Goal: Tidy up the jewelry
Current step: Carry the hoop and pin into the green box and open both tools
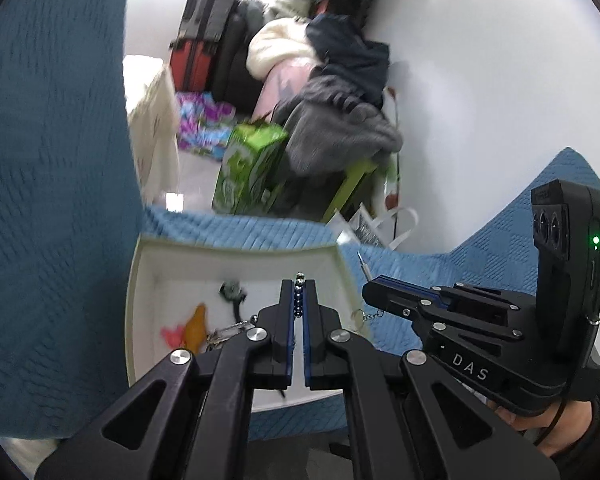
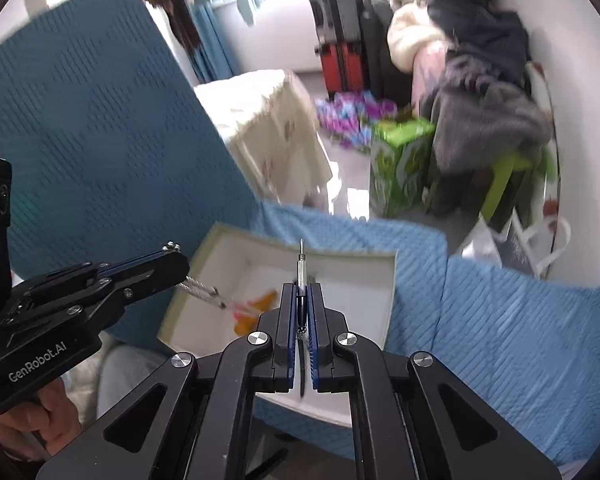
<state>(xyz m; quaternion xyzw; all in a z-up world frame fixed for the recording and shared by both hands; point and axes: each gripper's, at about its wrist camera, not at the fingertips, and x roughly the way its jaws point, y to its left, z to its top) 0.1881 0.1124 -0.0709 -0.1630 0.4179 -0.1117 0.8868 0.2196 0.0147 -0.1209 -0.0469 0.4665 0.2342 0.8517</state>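
Note:
A white open box [image 1: 236, 254] lies on the blue cover; it also shows in the right wrist view [image 2: 388, 292]. My left gripper [image 1: 299, 286] is shut on a dark beaded chain [image 1: 299, 294] above the box; an orange-and-pink charm [image 1: 194, 326] and metal links hang from it into the box. A small dark trinket [image 1: 232, 290] lies in the box. My right gripper [image 2: 301, 288] is shut on a thin metal pin-like piece [image 2: 301, 266] with a key-ring chain [image 1: 366, 314], over the box's right edge. The left gripper [image 2: 168, 258] shows at left in the right wrist view.
A blue quilted sofa back [image 1: 52, 160] rises at left, the seat cover [image 2: 500, 320] spreads right. Beyond the edge are a green carton [image 1: 248, 168], a clothes pile [image 1: 332, 92], suitcases [image 1: 196, 36], a cloth-covered table [image 2: 268, 120] and white bags [image 2: 512, 240].

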